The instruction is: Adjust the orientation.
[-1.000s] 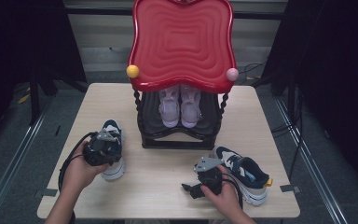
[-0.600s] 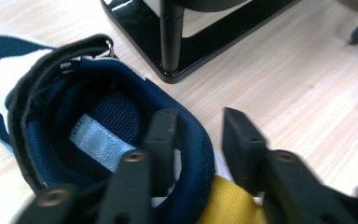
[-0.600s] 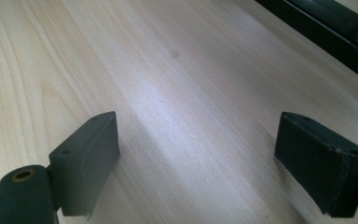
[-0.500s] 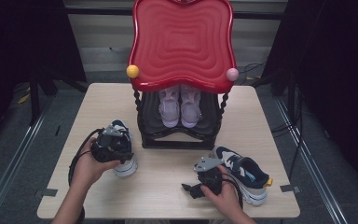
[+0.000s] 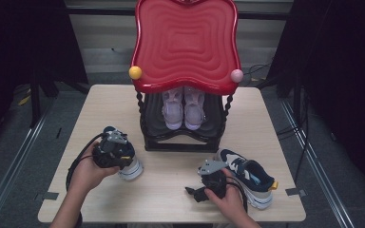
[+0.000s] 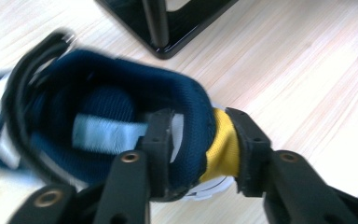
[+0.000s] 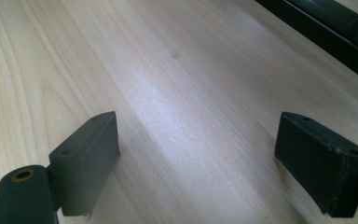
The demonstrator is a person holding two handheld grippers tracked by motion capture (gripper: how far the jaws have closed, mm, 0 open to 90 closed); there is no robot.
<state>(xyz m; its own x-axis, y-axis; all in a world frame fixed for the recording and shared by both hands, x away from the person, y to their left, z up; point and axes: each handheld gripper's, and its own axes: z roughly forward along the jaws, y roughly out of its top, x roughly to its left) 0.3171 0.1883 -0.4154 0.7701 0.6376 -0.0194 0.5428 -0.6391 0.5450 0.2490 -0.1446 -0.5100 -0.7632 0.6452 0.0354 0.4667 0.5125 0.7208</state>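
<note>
The wooden table (image 5: pixel 123 99) stood pale on a grey floor, with dark curtains to either side and cables trailing past its right edge. At the middle of its far edge stood a black rack (image 5: pixel 185 140) under a red wavy-rimmed tray (image 5: pixel 185 42), which hid most of the pink pair of shoes (image 5: pixel 184 107) on the shelf beneath. Toward the near right corner lay a navy sneaker (image 5: pixel 252 178), partly covered by my right hand. My right gripper (image 5: pixel 197 192) rested just beside it, jaws wide apart over bare wood. Near the left edge, my left gripper (image 6: pixel 198 140) had just been closing on the other navy sneaker (image 6: pixel 102 126), one jaw inside the collar and one against the yellow heel tab (image 6: pixel 221 149). That shoe's toe was blurred and cut off.
</note>
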